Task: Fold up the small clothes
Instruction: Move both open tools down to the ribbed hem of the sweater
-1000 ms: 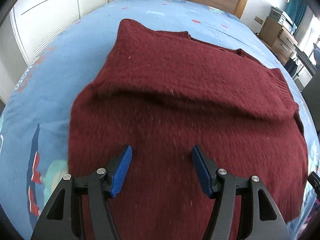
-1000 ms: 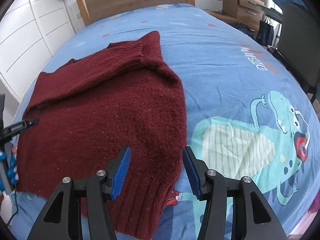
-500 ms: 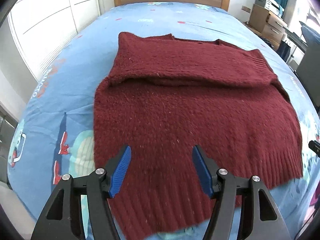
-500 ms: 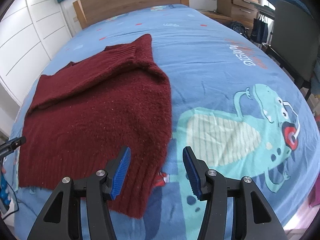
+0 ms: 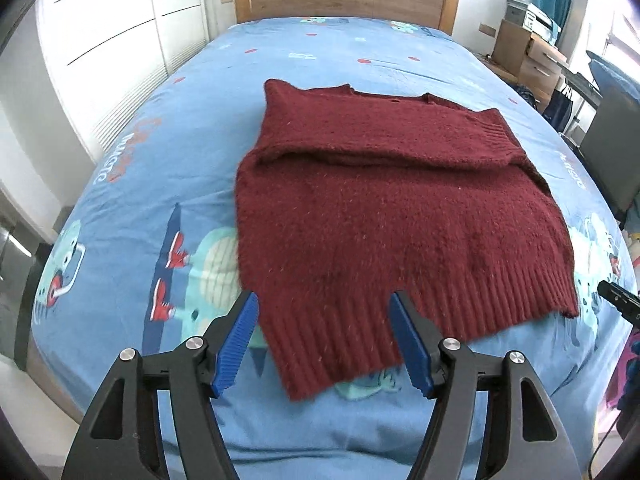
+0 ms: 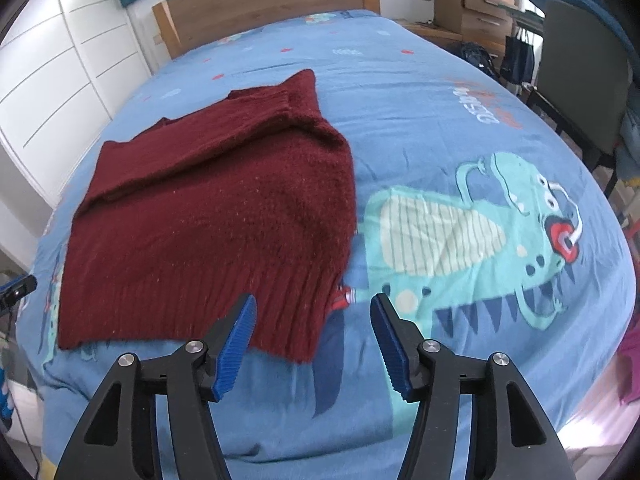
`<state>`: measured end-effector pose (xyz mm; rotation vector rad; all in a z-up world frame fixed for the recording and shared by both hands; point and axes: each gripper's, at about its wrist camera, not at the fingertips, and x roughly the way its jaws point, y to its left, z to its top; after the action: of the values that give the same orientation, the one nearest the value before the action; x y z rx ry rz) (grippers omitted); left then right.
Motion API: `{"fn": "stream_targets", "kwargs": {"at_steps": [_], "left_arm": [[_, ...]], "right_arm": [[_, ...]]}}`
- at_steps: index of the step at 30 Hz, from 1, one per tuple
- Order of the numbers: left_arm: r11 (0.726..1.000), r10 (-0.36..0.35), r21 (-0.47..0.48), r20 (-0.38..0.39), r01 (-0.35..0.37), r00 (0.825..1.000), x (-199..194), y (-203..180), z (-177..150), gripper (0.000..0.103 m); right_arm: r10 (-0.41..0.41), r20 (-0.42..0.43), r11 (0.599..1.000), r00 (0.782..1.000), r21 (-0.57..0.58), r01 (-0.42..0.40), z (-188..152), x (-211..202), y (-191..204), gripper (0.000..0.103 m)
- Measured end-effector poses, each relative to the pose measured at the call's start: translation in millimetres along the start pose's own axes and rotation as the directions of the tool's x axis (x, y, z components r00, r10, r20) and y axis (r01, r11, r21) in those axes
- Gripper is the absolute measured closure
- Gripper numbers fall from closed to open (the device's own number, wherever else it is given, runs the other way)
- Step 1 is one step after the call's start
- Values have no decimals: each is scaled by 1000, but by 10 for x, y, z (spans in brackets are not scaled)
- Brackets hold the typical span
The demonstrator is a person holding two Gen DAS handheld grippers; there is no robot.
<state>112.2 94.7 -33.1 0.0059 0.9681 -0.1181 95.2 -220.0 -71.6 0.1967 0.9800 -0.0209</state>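
Sweater [image 5: 392, 216] lies flat on the bed [image 5: 192, 128], sleeves folded in across its top, while the left gripper [image 5: 323, 340] and right gripper [image 6: 312, 336], both spread and just widened with nothing pinched, hover over its ribbed hem, probably lining up the next fold.

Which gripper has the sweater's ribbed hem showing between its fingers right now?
The left gripper: the maroon sweater fills the gap between its open fingers. The right gripper frames mostly blue bedsheet, only the hem's corner showing.
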Motion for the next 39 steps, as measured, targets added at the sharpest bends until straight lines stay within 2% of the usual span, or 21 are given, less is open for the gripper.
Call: {"fn": "stream_targets", "kwargs": {"at_steps": [3, 8, 11, 17, 21, 29, 33, 36, 39], "left_arm": [[999, -13, -39, -22, 12, 1000, 1, 89, -113, 36], [993, -43, -115, -107, 30, 993, 247, 236, -254, 36], [986, -70, -162, -153, 45, 986, 430, 283, -322, 36], [966, -93, -255, -200, 40, 975, 717, 431, -317, 36], [949, -148, -307, -212, 78, 966, 853, 525, -249, 36], [940, -226, -302, -211, 157, 951, 982, 504, -135, 37], [920, -285, -330, -192, 212, 939, 1034, 534, -94, 37], [899, -329, -360, -176, 250, 928, 1051, 584, -87, 37], [874, -365, -396, -157, 281, 918, 1053, 666, -103, 39]], "right_arm": [[-6, -11, 1000, 1000, 22, 6, -59, -9, -42, 40], [-20, -22, 999, 1000, 39, 21, -98, -11, -149, 35], [-12, -42, 999, 999, 50, 14, -85, 81, -204, 34], [31, -96, 999, 995, 37, -27, -37, 378, -173, 33], [63, -133, 998, 989, 17, -62, -22, 587, -113, 33], [111, -176, 993, 978, -21, -116, 31, 858, 2, 32], [150, -181, 988, 972, -19, -156, 77, 911, 23, 32], [180, -189, 982, 965, -26, -189, 101, 935, 72, 36], [194, -194, 978, 962, -34, -204, 116, 959, 113, 46]]}}
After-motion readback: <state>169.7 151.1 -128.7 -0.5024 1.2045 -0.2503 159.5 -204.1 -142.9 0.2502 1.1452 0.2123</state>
